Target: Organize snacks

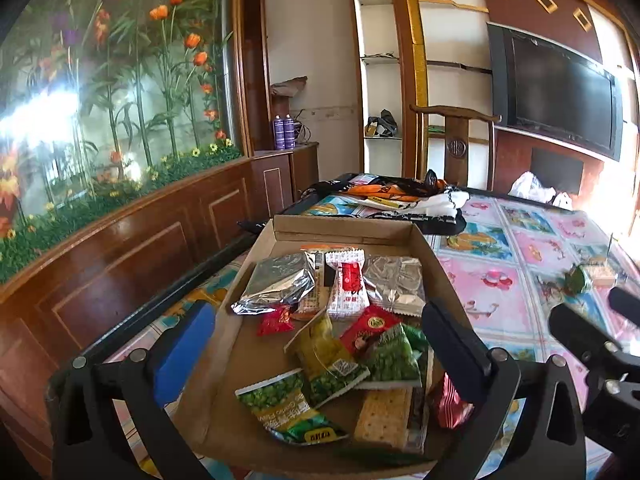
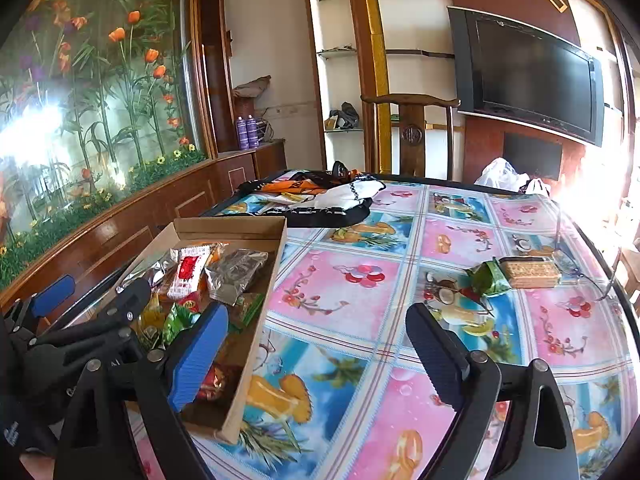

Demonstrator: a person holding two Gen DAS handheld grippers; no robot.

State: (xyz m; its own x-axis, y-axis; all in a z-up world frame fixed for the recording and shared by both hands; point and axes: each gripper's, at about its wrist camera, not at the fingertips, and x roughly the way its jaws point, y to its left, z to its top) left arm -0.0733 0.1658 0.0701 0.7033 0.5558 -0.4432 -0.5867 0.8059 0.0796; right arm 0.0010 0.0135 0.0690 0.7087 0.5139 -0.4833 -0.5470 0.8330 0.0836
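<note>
A shallow cardboard box [image 1: 344, 227] [image 2: 234, 229] on the table holds several snack packets: green pea bags [image 1: 394, 356], a red and white packet [image 1: 347, 286], silver foil packs [image 1: 276, 284] and a cracker pack [image 1: 382, 414]. My left gripper [image 1: 320, 344] hangs open over the near end of the box, nothing between its fingers. My right gripper [image 2: 320, 356] is open over the tablecloth just right of the box, its blue pad [image 2: 200, 356] above the box's right wall. A green packet [image 2: 490, 278] [image 1: 578, 278] and a cracker pack [image 2: 530, 272] lie on the table farther right.
The table [image 2: 360, 280] wears a glossy pink and blue fruit-print cloth. A heap of black, white and orange bags [image 2: 320, 200] lies at its far side. Behind stand a wooden chair [image 2: 412, 132], a white plastic bag [image 2: 504, 176] and a wall television [image 2: 532, 76].
</note>
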